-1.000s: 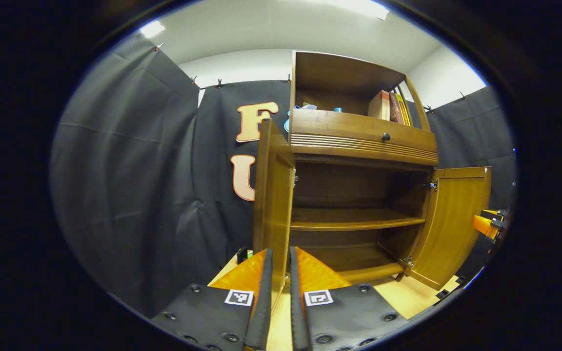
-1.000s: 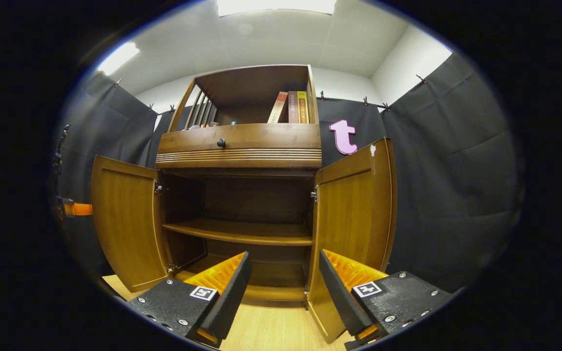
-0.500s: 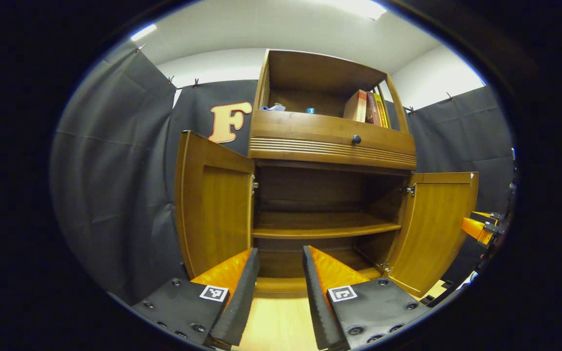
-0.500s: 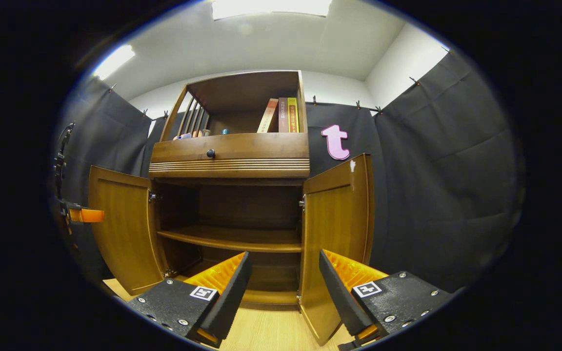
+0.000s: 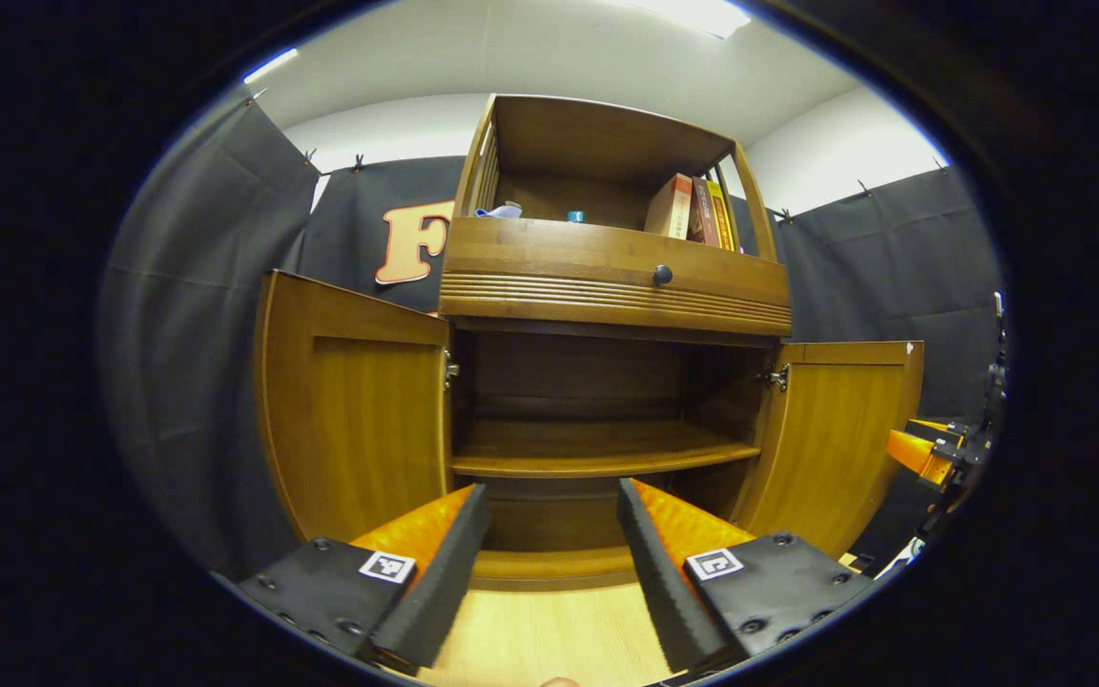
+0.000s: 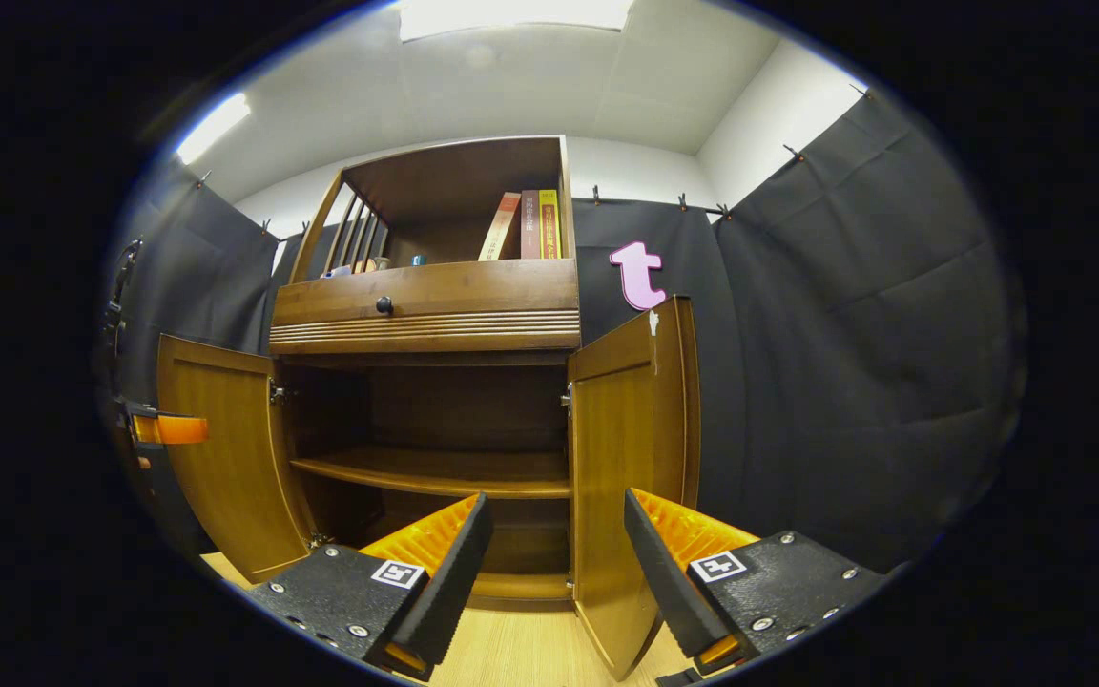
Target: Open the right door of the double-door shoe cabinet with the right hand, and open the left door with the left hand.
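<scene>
Where doors [image 5: 354,420] gape — smooth wood, flat panels

Glossy wood shoe cabinet [image 5: 607,277]

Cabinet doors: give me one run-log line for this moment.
left door: open | right door: open | left gripper: open, holding nothing | right gripper: open, holding nothing | shelf: bare
</scene>
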Available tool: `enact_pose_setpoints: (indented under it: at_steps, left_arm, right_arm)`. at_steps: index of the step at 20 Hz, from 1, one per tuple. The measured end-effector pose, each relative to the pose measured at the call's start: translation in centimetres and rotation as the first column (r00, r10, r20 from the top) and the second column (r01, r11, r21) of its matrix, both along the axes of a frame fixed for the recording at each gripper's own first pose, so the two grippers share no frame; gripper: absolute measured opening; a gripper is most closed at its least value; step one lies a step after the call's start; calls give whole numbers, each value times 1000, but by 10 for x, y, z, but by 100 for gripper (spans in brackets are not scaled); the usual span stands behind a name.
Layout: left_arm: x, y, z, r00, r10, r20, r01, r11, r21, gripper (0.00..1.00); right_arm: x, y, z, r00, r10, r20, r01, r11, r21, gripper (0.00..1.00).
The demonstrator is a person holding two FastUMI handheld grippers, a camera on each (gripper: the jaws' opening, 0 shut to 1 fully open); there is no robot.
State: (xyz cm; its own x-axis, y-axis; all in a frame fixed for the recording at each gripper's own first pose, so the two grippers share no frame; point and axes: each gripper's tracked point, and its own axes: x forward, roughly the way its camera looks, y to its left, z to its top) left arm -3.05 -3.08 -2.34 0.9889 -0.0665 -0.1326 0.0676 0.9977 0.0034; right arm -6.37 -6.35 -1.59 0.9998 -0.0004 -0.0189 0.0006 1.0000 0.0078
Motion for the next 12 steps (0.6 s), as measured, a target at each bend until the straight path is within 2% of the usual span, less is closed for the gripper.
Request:
enact_pose_setpoints:
  at_steps: [1, 2, 5, 11, 12]
  left_arm:
    - [3, 0, -2, 1000, -3, -4, 3, 1000, 0, 84]
    - [7, -1, -3, 1000, -5, -8, 5, 1000, -2, 87]
    - [15, -5, -6, 1000, -11, -10, 11, 1000, 2, 95]
    - [26, -18, -11, 999, -32, -6, 32, 999, 21, 96]
    - [27, -21, -11, 999, -36, -5, 36, 999, 29, 96]
  right_arm:
    - [1, 0, -1, 1000, -1, -3, 1, 1000, -3, 80]
    - [2, -1, -1, 1000, -1, -4, 1, 1000, -4, 92]
    - [7, -1, -3, 1000, -3, -5, 3, 1000, -4, 86]
    - [15, 1, -7, 1000, 3, -7, -3, 1000, -12, 86]
    - [16, 1, -8, 1000, 4, -9, -4, 1000, -13, 92]
